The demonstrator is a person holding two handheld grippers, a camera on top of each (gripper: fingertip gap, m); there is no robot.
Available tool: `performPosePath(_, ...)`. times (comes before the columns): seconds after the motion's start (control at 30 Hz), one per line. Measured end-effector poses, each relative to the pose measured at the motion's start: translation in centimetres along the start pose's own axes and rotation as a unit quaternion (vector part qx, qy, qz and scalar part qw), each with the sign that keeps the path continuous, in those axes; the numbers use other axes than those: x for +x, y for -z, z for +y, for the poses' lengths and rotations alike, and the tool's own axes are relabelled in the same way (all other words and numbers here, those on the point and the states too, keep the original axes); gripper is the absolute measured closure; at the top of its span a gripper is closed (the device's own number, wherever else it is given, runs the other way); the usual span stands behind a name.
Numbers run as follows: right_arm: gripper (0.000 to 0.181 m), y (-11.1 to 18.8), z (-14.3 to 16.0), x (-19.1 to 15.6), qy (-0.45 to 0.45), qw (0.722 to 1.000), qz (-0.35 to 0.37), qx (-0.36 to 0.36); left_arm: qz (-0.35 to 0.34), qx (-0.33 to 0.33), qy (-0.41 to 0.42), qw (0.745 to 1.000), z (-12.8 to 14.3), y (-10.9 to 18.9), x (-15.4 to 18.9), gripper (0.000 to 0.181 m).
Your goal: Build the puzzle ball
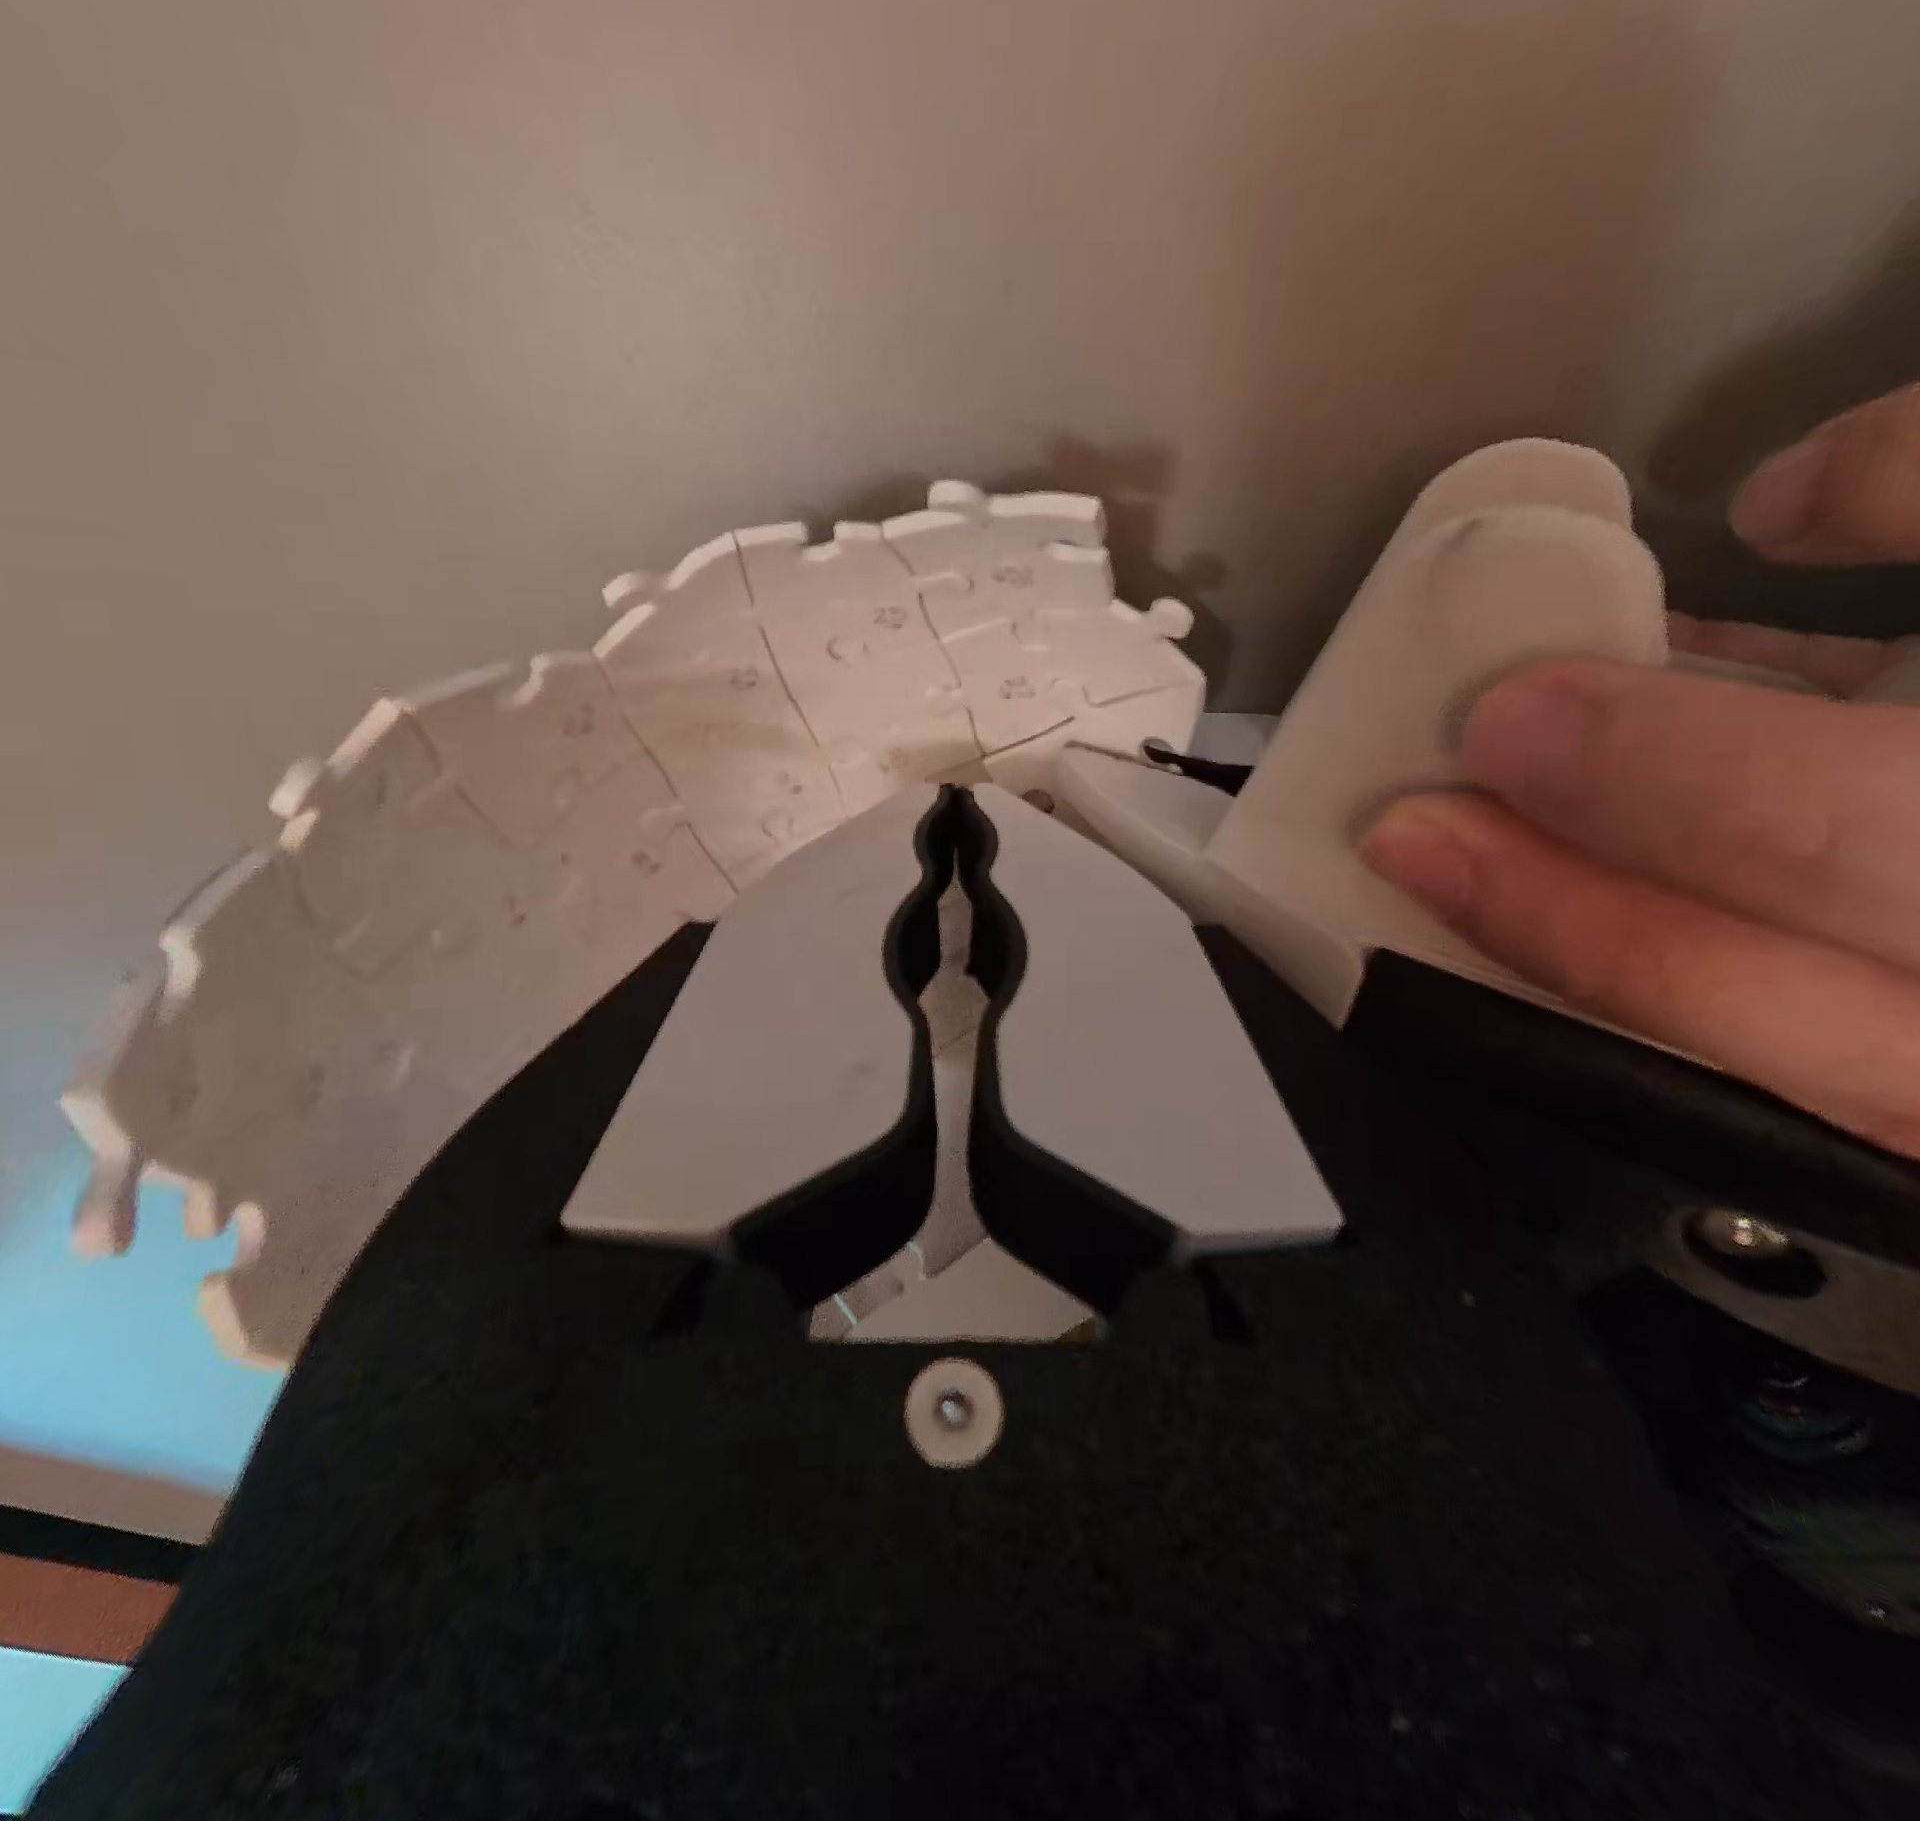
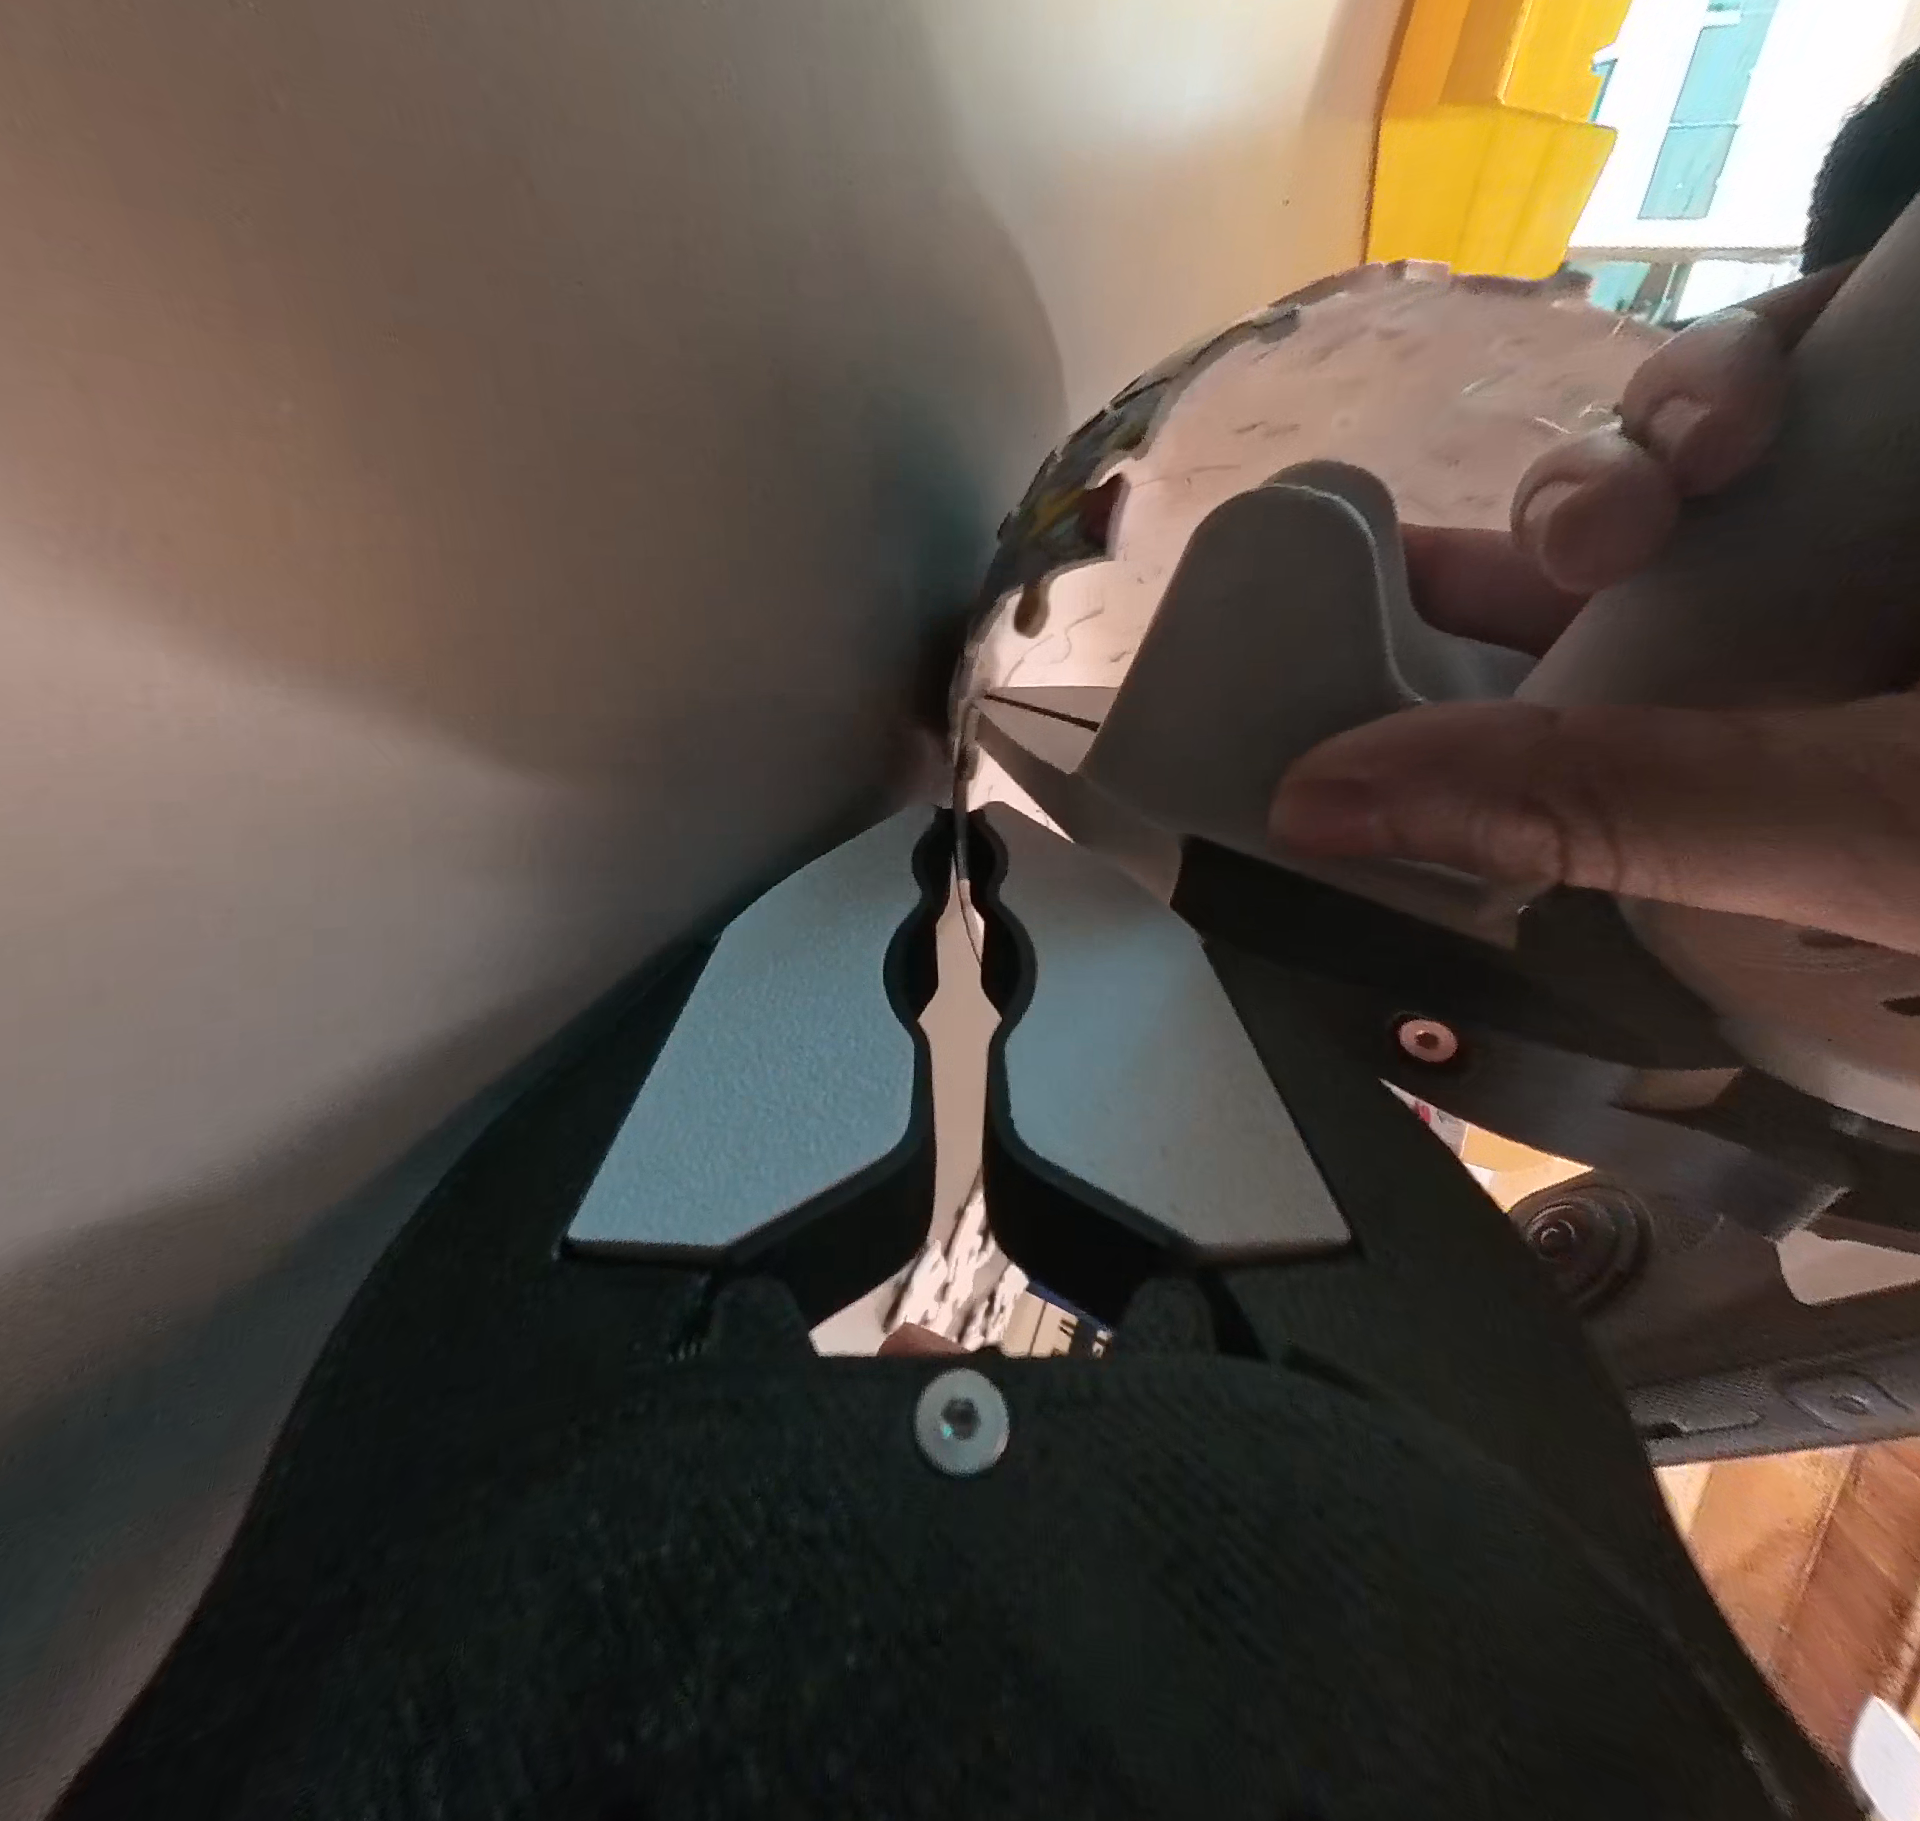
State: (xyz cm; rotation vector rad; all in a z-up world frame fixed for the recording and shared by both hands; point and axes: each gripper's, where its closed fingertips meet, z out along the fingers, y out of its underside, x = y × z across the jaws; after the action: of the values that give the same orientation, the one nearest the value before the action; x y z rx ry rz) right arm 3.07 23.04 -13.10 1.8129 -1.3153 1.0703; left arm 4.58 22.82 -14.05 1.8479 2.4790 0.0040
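A curved, part-built puzzle ball shell (image 1: 727, 732) of joined white pieces is held up in front of a pale wall, its inner side with small marks facing the left wrist view. My left gripper (image 1: 954, 800) is shut on its lower edge; a piece shows between the fingers. The right gripper (image 1: 1091, 763) comes in from the right and meets the same edge close by. In the right wrist view the shell's glossy outer side (image 2: 1351, 400) shows. My right gripper (image 2: 961, 821) is shut on its thin edge. The left gripper (image 2: 1003, 706) meets the shell just above it.
A person's hand (image 1: 1662, 836) holds the right gripper's white handle; another hand (image 2: 1558, 815) holds the left one. A plain beige wall (image 1: 727, 213) fills the background. A yellow object (image 2: 1496, 109) and a bright window are at the top right, and a wooden floor (image 2: 1818, 1522) is below. My left and right fingertips are right by each other.
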Motion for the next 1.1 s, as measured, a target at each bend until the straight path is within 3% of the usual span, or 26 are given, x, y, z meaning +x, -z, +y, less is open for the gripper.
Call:
performPosePath(0.63, 0.175, 1.0, 0.9, -0.2, 0.041, 0.999, 0.015, 0.004, 0.01, -0.008, 0.004, 1.0, -0.2, 0.0, 0.3, 0.181)
performPosePath(1.1, 0.178, 1.9, -0.3, -0.1, -0.077, 0.995, -0.021, 0.068, 0.022, -0.01, -0.001, 1.0, -0.2, 0.0, 0.3, 0.181)
